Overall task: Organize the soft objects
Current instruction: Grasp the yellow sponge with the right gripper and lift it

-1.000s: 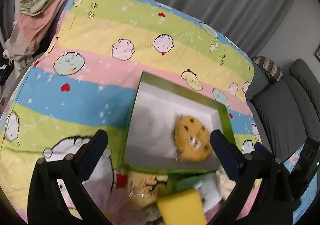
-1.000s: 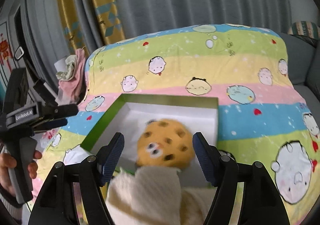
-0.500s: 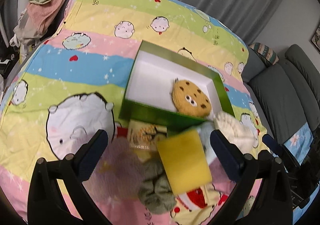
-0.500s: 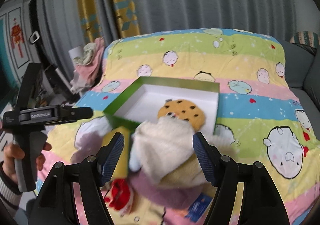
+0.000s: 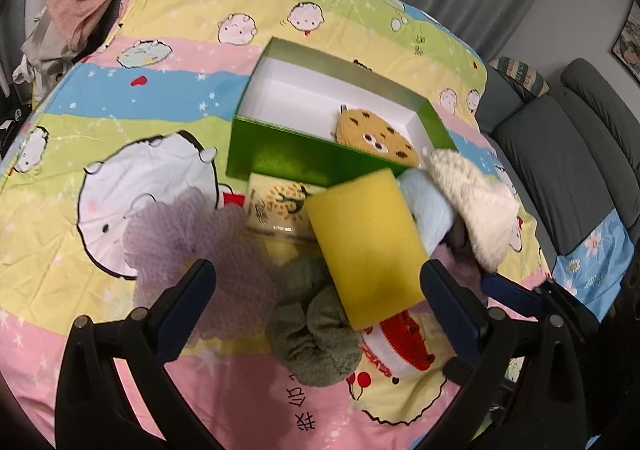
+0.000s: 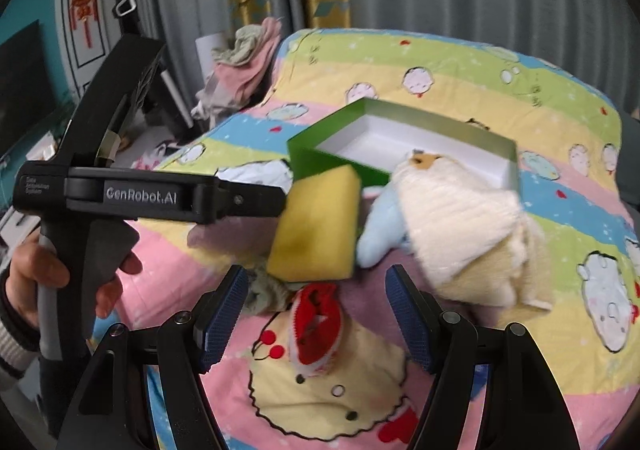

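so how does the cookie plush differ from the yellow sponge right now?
Place: the cookie plush lies inside the green box; the yellow sponge sits outside it, on the pile in front. Shape: the plush is round, the sponge a rectangular block. Look: the plush is fuzzy tan with dark spots and a face; the sponge is plain and smooth. Shared: neither gripper holds either; both are soft items.

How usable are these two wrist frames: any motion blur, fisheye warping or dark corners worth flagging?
Left wrist view: mild smear on the yellow sponge and purple mesh puff; green box fairly sharp; dark corner vignette. Right wrist view: stronger blur on the cream knit piece and sponge; bedspread bulges from fisheye; lighting even, no glare.
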Action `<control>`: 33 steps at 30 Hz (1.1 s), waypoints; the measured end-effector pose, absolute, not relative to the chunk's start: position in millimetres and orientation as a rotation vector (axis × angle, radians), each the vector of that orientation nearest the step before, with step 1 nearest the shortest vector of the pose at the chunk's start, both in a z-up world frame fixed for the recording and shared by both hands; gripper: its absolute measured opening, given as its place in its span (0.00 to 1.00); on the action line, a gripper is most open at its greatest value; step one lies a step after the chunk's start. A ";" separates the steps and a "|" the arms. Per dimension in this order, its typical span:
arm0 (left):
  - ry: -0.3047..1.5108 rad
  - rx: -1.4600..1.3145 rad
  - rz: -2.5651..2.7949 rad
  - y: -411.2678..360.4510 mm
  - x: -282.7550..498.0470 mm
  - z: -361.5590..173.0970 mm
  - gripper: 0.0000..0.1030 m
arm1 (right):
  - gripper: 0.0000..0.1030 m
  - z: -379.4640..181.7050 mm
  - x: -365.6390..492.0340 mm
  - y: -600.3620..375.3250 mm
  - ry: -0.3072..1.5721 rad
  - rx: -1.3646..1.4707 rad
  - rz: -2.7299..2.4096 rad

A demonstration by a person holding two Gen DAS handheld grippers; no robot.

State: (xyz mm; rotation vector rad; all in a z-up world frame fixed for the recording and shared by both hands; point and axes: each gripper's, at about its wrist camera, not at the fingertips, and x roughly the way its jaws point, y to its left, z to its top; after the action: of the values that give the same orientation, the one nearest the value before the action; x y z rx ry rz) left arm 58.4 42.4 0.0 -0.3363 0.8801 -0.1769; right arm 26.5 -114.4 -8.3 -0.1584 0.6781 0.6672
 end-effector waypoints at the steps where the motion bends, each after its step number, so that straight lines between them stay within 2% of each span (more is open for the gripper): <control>1: 0.885 -0.335 -0.184 41.5 58.6 -3.8 0.99 | 0.70 -12.2 27.8 -111.2 0.682 -0.163 0.672; 4: 0.900 -0.333 -0.212 37.4 61.2 -12.5 0.98 | 0.70 -22.1 33.7 -101.7 0.687 -0.192 0.666; 12: 0.923 -0.301 -0.296 30.0 72.8 -22.6 0.91 | 0.57 -29.4 53.4 -90.6 0.708 -0.205 0.684; 14: 0.929 -0.292 -0.314 28.9 75.2 -25.2 0.78 | 0.53 -32.1 56.7 -85.6 0.719 -0.225 0.686; 18: 0.945 -0.308 -0.365 27.1 81.4 -28.9 0.62 | 0.50 -37.2 64.6 -82.1 0.741 -0.226 0.686; 20: 0.952 -0.304 -0.388 24.5 83.1 -30.3 0.51 | 0.47 -40.4 66.7 -80.8 0.755 -0.228 0.684; 27: 0.953 -0.308 -0.426 20.0 82.0 -33.3 0.48 | 0.41 -45.3 65.8 -80.4 0.763 -0.235 0.677; 33: 0.900 -0.254 -0.411 17.9 66.5 -14.3 0.47 | 0.39 -33.2 54.7 -81.4 0.725 -0.226 0.686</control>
State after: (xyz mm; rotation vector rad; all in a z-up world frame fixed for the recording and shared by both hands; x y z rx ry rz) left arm 66.5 17.9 -14.3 -0.2542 0.9002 -0.4107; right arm 54.7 -81.4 -33.2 -0.2258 0.7247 0.6864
